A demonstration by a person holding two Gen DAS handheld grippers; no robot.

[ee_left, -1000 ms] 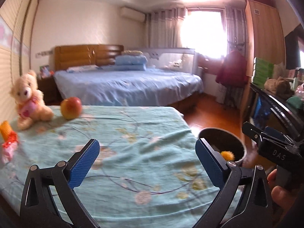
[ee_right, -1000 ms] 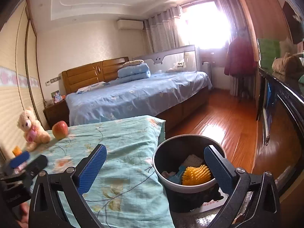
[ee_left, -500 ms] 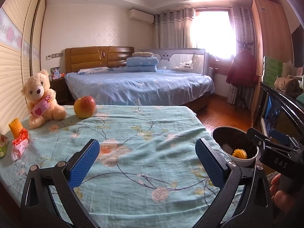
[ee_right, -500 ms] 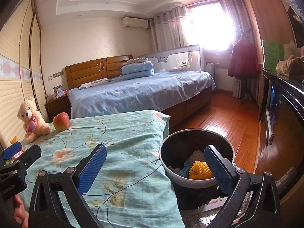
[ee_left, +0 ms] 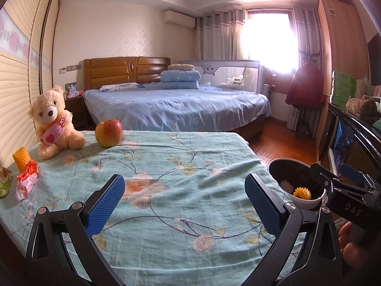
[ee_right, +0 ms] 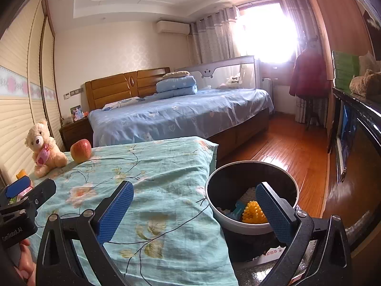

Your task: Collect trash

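Note:
A round trash bin with a white rim stands on the floor beside the table's right edge; it also shows in the left wrist view. Inside lie a yellow spiky ball, a blue piece and white scraps. On the table's far left lie a red and white crumpled wrapper, a yellow corn-like piece and a green packet. My left gripper is open and empty above the floral cloth. My right gripper is open and empty, between the table edge and the bin.
A teddy bear and an apple sit at the table's far left on the turquoise cloth. A blue bed lies beyond. A dark cabinet lines the right side, with wooden floor between.
Both views have risen and steadied; the left gripper has drawn back so more of the table's left end with the wrapper shows. Both grippers stay open.

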